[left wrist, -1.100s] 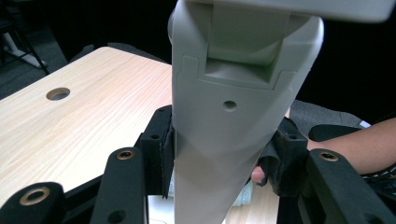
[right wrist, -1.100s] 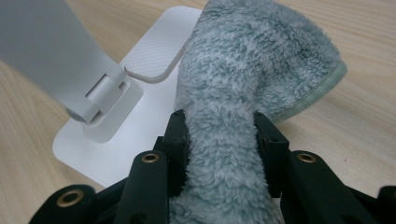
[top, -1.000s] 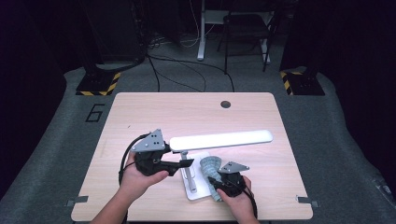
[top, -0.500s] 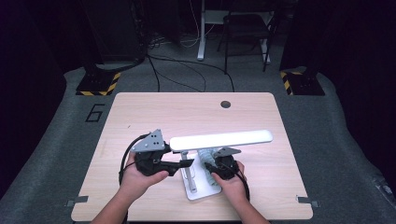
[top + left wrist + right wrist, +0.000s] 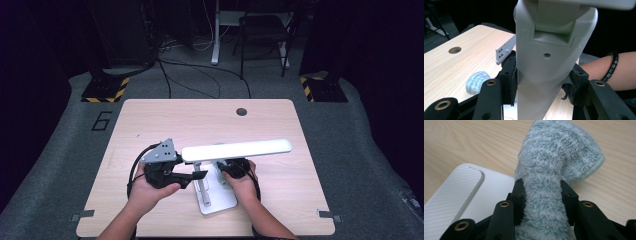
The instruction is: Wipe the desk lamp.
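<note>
A white desk lamp stands on the table's near middle; its lit head bar (image 5: 237,149) runs left to right above its flat white base (image 5: 220,202). My left gripper (image 5: 199,176) is shut on the lamp's upright arm (image 5: 549,62), with a pad pressing each side. My right gripper (image 5: 231,166) sits under the lamp head at the far end of the base. It is shut on a fluffy pale blue-green cloth (image 5: 554,170), which bulges out past the jaws over the base's edge (image 5: 461,195) and the wood. The cloth (image 5: 477,81) also appears behind the lamp arm.
The light wooden table (image 5: 150,125) has a round cable hole (image 5: 242,111) near its far edge. A forearm with a black coiled band (image 5: 611,67) lies to the right of the lamp arm. Beyond the table, cables and stand feet sit on the dark floor.
My right gripper has carried the cloth from the base's near right side away from the person, to under the lamp head. The left gripper and the lamp have stayed put.
</note>
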`<state>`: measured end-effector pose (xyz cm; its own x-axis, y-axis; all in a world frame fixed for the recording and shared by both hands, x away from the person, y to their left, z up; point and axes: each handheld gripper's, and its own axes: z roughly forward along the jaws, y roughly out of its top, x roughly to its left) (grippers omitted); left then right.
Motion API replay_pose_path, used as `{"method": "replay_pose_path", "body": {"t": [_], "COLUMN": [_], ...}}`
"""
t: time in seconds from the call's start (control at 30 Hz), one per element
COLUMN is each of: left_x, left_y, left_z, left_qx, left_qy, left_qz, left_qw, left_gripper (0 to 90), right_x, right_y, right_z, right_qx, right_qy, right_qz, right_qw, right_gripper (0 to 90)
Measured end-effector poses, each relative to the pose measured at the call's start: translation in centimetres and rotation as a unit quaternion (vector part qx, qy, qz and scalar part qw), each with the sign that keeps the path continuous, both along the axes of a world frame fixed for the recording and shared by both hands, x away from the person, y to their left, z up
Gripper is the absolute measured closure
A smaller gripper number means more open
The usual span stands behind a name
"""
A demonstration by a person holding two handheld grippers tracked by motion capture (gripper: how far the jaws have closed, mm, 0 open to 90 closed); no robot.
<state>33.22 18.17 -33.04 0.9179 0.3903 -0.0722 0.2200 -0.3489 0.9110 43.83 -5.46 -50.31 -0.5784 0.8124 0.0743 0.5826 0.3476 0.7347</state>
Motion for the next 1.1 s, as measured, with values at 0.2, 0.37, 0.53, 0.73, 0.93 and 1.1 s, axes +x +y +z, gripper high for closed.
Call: {"method": "replay_pose_path", "body": {"t": [0.2, 0.37, 0.53, 0.73, 0.93, 1.1], "left_x": [0.0, 0.0, 0.0, -0.1, -0.1, -0.1], "left_y": [-0.3, -0.3, -0.2, -0.3, -0.2, -0.2], "left_z": [0.1, 0.1, 0.0, -0.1, 0.0, -0.1], "left_qx": [0.005, 0.007, 0.004, 0.0, 0.001, -0.001], "left_qy": [-0.005, -0.005, -0.006, -0.009, -0.009, -0.008], "left_qz": [0.002, 0.0, 0.002, 0.008, 0.007, 0.007], "left_qw": [1.0, 1.0, 1.0, 0.9999, 0.9999, 0.9999], "left_gripper": [51.8, 51.8, 51.9, 52.0, 52.0, 52.0], "right_x": [1.1, 0.8, -0.5, -3.3, -5.8, -8.3], "right_y": [0.5, 0.6, 0.6, -0.5, -1.6, -2.8], "right_z": [-0.1, -0.2, -0.3, -0.5, -0.7, -0.7], "right_qx": [0.003, 0.005, -0.003, -0.003, 0.007, 0.012], "right_qy": [-0.003, -0.008, -0.027, -0.043, -0.039, -0.04], "right_qz": [0.004, 0.004, 0.008, 0.029, 0.04, 0.056], "right_qw": [1.0, 0.9999, 0.9996, 0.9986, 0.9984, 0.9976], "right_gripper": [63.4, 63.5, 63.7, 63.9, 63.9, 63.9]}}
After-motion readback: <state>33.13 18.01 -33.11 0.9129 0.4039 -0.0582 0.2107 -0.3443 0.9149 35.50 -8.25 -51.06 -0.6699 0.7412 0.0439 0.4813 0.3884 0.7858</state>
